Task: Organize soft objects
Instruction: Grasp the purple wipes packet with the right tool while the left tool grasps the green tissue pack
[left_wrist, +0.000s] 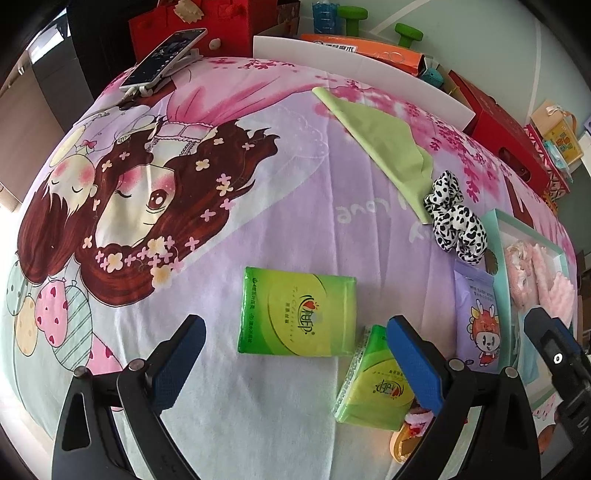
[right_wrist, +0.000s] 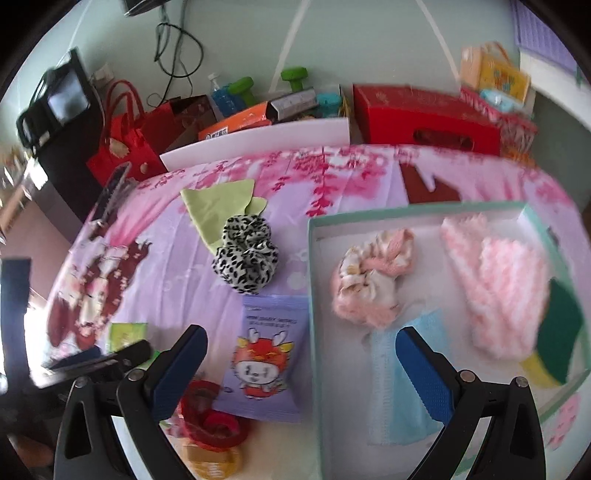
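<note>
My left gripper (left_wrist: 295, 362) is open and empty, just above a flat green tissue pack (left_wrist: 297, 312); a second green tissue pack (left_wrist: 375, 384) leans by its right finger. A leopard scrunchie (left_wrist: 454, 218) and a green cloth (left_wrist: 384, 146) lie further back. My right gripper (right_wrist: 301, 369) is open and empty over the left wall of the mint box (right_wrist: 312, 295). The box holds a pink scrunchie (right_wrist: 373, 277), a pink fluffy cloth (right_wrist: 498, 280), a blue mask (right_wrist: 399, 387) and a green sponge (right_wrist: 563, 332). A purple cartoon packet (right_wrist: 267, 354) and a red scrunchie (right_wrist: 212, 417) lie beside the box.
A phone on a stand (left_wrist: 162, 59) sits at the bed's far left. Red boxes (right_wrist: 424, 118), red bags (right_wrist: 125, 136), an orange box (left_wrist: 362, 50) and green dumbbells (left_wrist: 408, 33) crowd the floor behind the bed. The cartoon bedsheet (left_wrist: 258, 206) covers the surface.
</note>
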